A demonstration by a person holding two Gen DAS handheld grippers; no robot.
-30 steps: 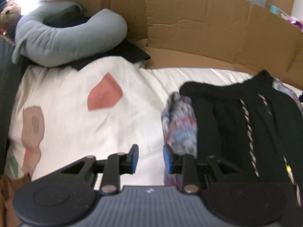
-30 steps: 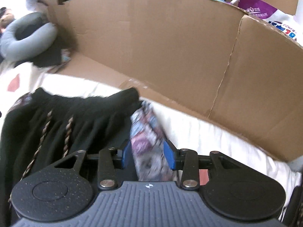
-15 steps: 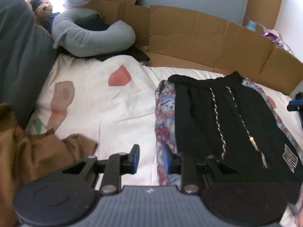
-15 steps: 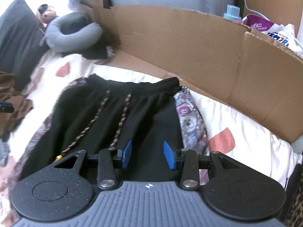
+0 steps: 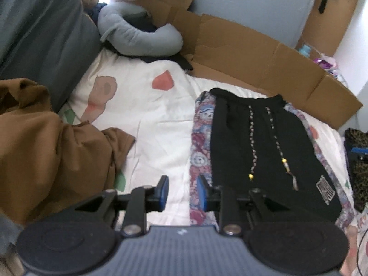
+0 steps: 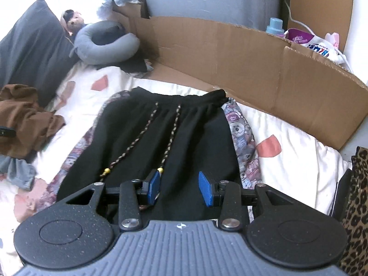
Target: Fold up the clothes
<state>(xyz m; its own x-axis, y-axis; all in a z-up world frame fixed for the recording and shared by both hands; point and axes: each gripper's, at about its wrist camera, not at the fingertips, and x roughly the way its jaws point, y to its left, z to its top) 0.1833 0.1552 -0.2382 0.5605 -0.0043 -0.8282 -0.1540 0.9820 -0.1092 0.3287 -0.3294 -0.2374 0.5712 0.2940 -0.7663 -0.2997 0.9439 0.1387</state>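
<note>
Black shorts with two braided drawstrings lie flat on a bear-print garment, whose edges show on both sides. Both rest on the white patterned bed sheet. My left gripper hovers above the sheet at the print garment's left edge; its jaws are opening, with nothing between them. My right gripper hangs open above the black shorts, near the drawstring ends, and holds nothing. The bear-print garment shows to its right.
A crumpled brown garment lies left of the sheet. A cardboard wall borders the far side of the bed. A grey curved pillow and a dark cushion sit at the far left. Leopard-print fabric is at the right.
Both grippers have pulled back and risen away from the shorts' waistband, so the whole pair of shorts and the brown garment have come into view. Neither holds anything.
</note>
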